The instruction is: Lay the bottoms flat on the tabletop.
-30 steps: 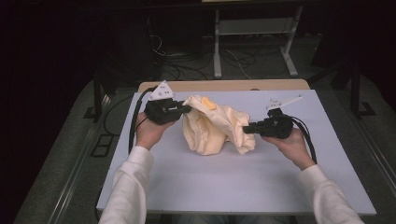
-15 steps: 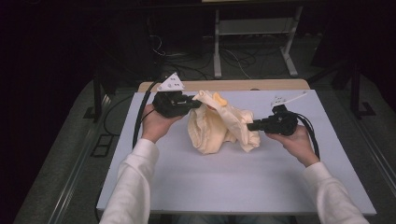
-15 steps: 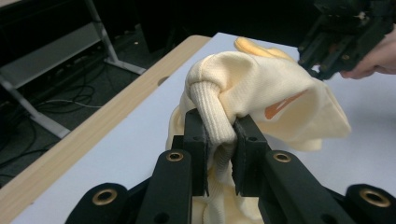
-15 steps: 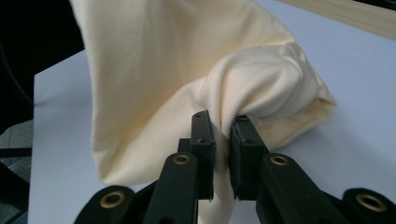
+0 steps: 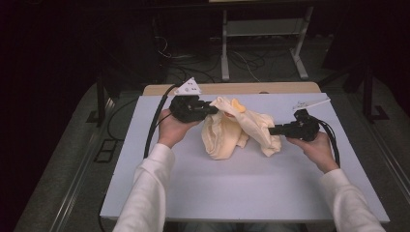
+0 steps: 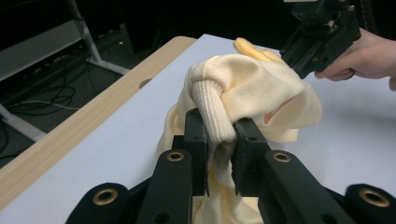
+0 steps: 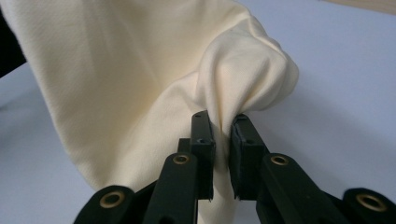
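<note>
Both tongs are clamped on the cream sweater [image 5: 237, 130]: left tongs [image 6: 219, 154] pinch its ribbed cuff, right tongs [image 7: 220, 140] grip a fold. It hangs bunched between them over the white counter [image 5: 241, 193]; nothing's blocking, just floor cables [image 5: 193, 58] behind.

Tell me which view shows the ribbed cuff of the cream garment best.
The left gripper view: the ribbed cuff sits close up, pinched between the left gripper's fingers. In the high view the garment shows as a whole, its knit too small to make out. The right gripper view shows smooth cloth pinched by the right gripper.
</note>
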`<state>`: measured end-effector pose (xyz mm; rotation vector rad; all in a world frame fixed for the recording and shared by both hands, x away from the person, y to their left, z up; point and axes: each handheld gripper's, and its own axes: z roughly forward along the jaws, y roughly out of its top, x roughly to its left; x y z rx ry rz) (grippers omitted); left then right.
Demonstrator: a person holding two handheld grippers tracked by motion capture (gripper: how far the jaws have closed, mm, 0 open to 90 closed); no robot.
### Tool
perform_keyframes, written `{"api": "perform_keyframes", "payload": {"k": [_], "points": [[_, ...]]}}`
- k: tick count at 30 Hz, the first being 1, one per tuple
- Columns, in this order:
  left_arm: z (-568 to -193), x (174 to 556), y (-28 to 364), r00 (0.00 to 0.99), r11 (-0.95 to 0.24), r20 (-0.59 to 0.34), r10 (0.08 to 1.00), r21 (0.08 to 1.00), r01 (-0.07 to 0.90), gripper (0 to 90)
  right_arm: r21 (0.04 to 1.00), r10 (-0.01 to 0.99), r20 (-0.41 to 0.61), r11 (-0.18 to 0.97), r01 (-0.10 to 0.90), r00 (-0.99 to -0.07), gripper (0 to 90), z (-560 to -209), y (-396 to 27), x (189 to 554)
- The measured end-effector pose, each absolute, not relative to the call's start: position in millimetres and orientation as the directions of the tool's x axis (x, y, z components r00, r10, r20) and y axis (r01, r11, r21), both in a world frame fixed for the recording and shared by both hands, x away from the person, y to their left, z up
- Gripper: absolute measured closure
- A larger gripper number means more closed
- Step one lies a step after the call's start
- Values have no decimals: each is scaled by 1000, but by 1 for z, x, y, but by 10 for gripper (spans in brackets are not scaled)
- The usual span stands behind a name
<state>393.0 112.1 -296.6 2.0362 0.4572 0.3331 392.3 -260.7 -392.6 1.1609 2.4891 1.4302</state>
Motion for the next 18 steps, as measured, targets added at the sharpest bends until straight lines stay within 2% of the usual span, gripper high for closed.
{"api": "perform_keyframes", "payload": {"k": [18], "points": [[-309,400,83,911,-436,8,413,880,190,773,717,704,345,229,658,-621,790,-416,-295,395]]}}
